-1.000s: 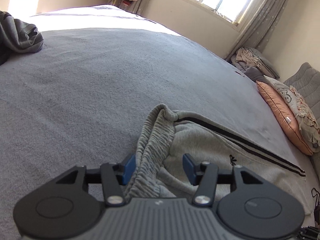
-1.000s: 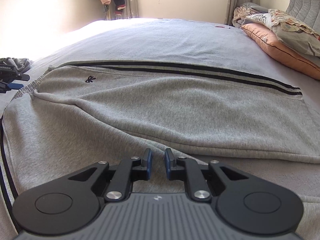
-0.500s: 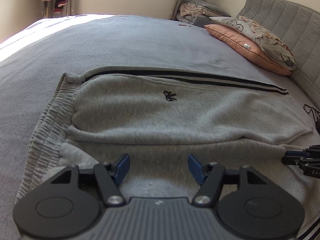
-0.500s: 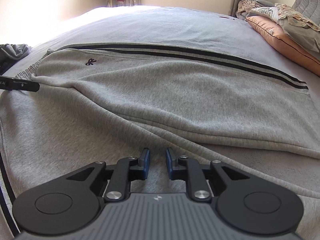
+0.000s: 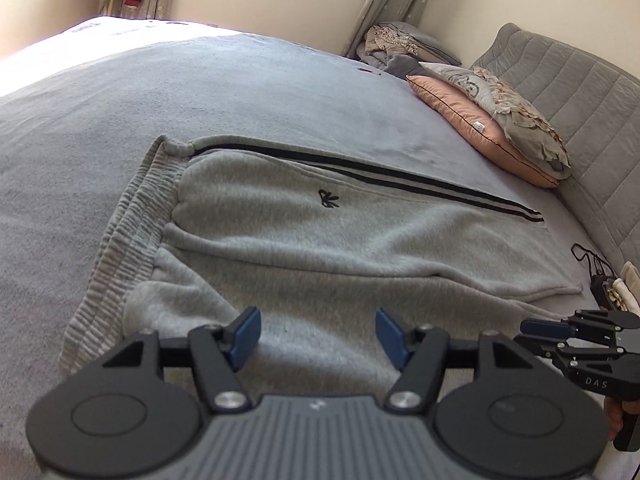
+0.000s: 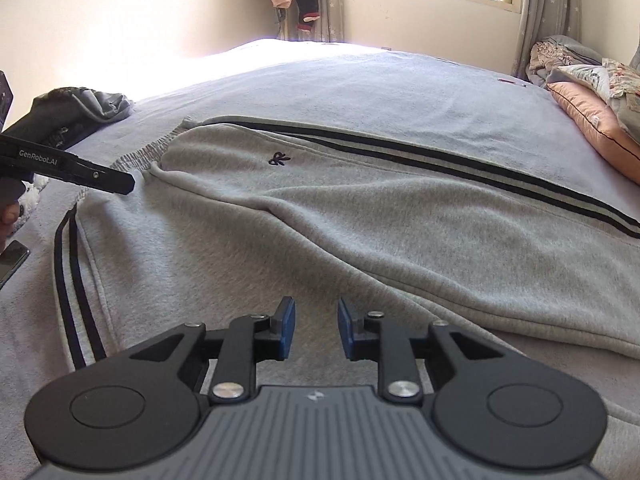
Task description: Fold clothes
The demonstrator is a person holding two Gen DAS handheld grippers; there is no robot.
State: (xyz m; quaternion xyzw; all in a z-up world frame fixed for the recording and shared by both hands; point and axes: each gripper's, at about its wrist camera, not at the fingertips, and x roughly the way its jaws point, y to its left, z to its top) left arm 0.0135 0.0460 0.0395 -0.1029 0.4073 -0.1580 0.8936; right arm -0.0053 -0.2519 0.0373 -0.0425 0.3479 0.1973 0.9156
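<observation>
Sweatpants (image 5: 344, 240), grey fleece with twin black side stripes (image 5: 400, 178) and a small embroidered mark: spread flat on the grey bed (image 5: 200, 92), already doubled lengthwise so that one leg lies over the other. Ribbed waistband (image 5: 132, 220) forms the end of the sweatpants farthest from the pillows (image 5: 500, 128); the leg ends lie toward them.

Left gripper (image 5: 318, 338): jaws well apart, nothing between them, poised over the fleece just inside the waistband on the near edge of the sweatpants.

Right gripper (image 6: 312, 330): jaws a little apart and just been opening, empty, no cloth pinched; poised over the lower leg layer, farther along the sweatpants from the waistband.

Step in hand, as judged: taking fresh holds for the next fold, probably crosswise, bringing one end of the sweatpants over the other.

Handling notes:
- Take both layers at each hold; fleece is thick, so the right gripper likely needs to stand wider before it bites.
- Place the two holds on one end of the sweatpants, at its opposite edges, so the end travels square.
- Lift only enough to clear the lower cloth; carry level, keeping stripes aligned with the edge beneath.
- Lay down from the fold line outward to avoid a trapped ridge, such as the soft crease running along the upper leg.

Risk: a single-layer pinch would drag the top leg askew.
</observation>
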